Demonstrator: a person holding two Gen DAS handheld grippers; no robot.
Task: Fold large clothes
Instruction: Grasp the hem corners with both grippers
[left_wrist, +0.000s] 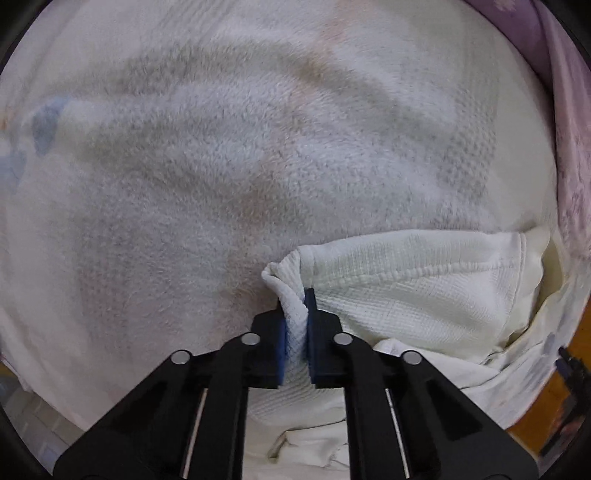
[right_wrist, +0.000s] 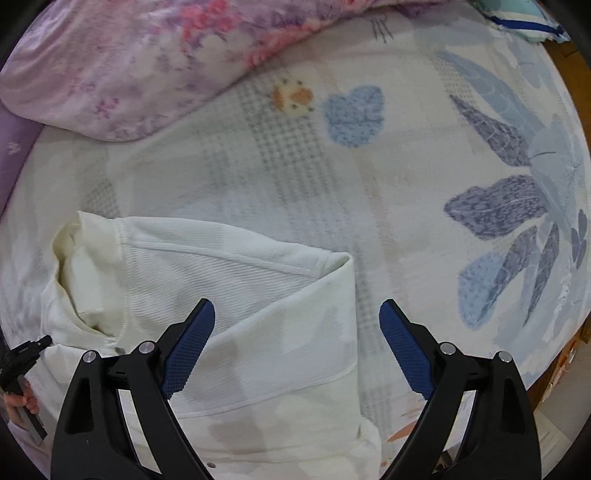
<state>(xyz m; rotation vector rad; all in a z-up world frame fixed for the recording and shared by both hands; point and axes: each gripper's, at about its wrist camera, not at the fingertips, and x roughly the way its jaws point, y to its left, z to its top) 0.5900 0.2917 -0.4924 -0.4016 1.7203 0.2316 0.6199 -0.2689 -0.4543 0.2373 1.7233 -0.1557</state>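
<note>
A white waffle-knit garment (left_wrist: 406, 295) lies on the bed, with a folded sleeve and collar showing. My left gripper (left_wrist: 295, 299) points down and is shut on a bunched ridge of that fabric, which is pinched between its blue pads. In the right wrist view the same garment (right_wrist: 221, 266) spreads below, its folded corner pointing up and to the right. My right gripper (right_wrist: 297, 308) hovers open over that corner's edge, with its left finger above the cloth and its right finger above the blanket. The left gripper (right_wrist: 22, 354) and a hand show at the far left edge.
A pale fleece blanket (right_wrist: 369, 184) with blue leaf prints covers the bed. A purple floral quilt (right_wrist: 129, 66) is heaped at the upper left. A teal-and-white cushion (right_wrist: 517, 18) sits at the top right. The wooden bed edge (right_wrist: 569, 74) runs along the right.
</note>
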